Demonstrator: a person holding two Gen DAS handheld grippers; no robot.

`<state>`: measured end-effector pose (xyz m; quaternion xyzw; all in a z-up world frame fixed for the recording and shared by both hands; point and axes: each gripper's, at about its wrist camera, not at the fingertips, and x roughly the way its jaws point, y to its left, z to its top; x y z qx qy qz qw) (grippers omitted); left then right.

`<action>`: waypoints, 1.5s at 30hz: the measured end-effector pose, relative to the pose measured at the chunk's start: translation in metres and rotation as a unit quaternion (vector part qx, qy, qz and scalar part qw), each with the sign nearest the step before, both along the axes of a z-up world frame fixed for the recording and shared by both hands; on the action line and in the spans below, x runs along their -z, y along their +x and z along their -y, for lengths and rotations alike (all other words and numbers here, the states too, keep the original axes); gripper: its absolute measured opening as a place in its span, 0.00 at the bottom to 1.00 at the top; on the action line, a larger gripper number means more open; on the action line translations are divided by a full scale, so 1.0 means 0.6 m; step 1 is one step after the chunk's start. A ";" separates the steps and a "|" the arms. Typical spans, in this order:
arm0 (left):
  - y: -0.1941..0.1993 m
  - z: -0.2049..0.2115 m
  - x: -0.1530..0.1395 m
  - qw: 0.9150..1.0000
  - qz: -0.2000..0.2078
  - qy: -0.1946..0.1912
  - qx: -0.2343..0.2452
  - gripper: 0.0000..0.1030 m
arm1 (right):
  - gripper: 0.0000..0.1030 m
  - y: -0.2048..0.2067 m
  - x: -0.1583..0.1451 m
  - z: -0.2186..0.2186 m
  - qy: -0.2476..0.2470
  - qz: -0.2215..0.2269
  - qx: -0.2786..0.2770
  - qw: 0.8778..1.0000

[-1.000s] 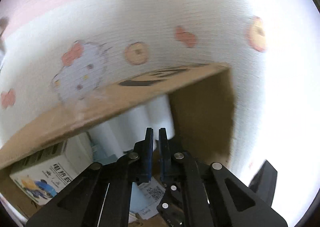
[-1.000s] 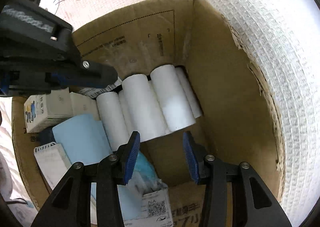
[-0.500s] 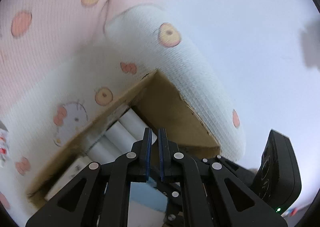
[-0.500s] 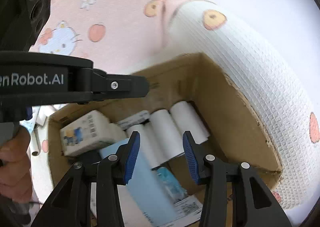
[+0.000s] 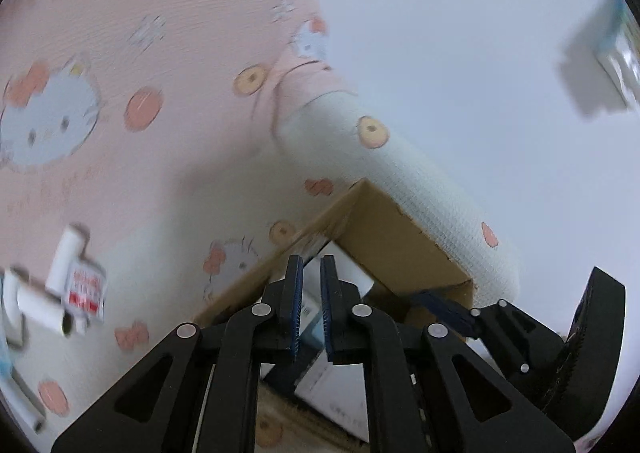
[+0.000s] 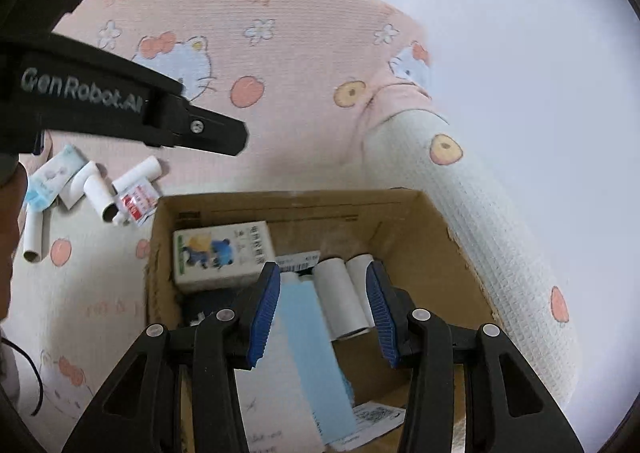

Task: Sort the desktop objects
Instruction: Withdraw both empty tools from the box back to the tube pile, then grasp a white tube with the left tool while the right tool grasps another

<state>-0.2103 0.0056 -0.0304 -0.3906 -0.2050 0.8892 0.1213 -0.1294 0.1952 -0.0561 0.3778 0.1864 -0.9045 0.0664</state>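
Both tongs hang empty above the brown cardboard box [image 6: 420, 237]: left tongs [image 5: 311, 309] just parting slightly, right tongs [image 6: 322, 317] parted over white paper rolls [image 6: 340, 297]

Bright, even light (motion-blurred, fisheye-curved edges).

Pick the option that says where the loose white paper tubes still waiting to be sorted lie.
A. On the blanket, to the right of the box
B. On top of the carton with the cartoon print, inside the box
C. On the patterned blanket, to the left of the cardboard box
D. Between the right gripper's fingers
C: in the right wrist view the loose white tubes lie on the blanket, left of the cardboard box.
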 end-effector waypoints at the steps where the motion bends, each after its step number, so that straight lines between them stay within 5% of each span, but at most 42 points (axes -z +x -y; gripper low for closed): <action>1: 0.006 0.011 0.008 1.000 0.010 0.002 -0.008 0.10 | 0.41 0.005 -0.002 0.004 0.008 0.001 0.000 1.000; 5: 0.041 0.039 0.045 0.999 0.028 -0.023 -0.039 0.15 | 0.41 0.026 0.011 0.022 0.032 -0.012 -0.006 0.999; 9: 0.113 0.060 0.071 0.997 -0.006 -0.032 -0.073 0.20 | 0.41 0.046 0.000 0.036 0.008 -0.037 -0.035 0.999; 12: 0.180 0.074 0.106 0.994 -0.028 -0.020 -0.107 0.20 | 0.53 0.060 0.002 0.057 0.007 -0.065 -0.065 0.996; 15: 0.226 0.084 0.146 0.991 -0.018 -0.028 -0.129 0.20 | 0.55 0.082 0.013 0.094 0.030 -0.103 -0.108 0.988; 20: 0.286 0.117 0.201 0.978 0.036 -0.091 -0.183 0.20 | 0.55 0.107 0.035 0.146 -0.008 -0.086 -0.201 0.976; 26: 0.341 0.212 0.254 0.957 0.104 0.003 -0.272 0.22 | 0.56 0.123 0.102 0.226 -0.036 -0.047 -0.288 0.956; 31: 0.372 0.277 0.285 0.938 0.126 0.066 -0.316 0.57 | 0.56 0.116 0.143 0.295 -0.112 -0.003 -0.340 0.934; 37: 0.386 0.298 0.283 0.938 0.128 0.018 -0.321 0.63 | 0.69 0.122 0.182 0.336 -0.170 -0.042 -0.386 0.906; 45: 0.400 0.362 0.290 0.926 0.131 -0.001 -0.354 0.63 | 0.72 0.106 0.250 0.400 -0.171 -0.033 -0.378 0.909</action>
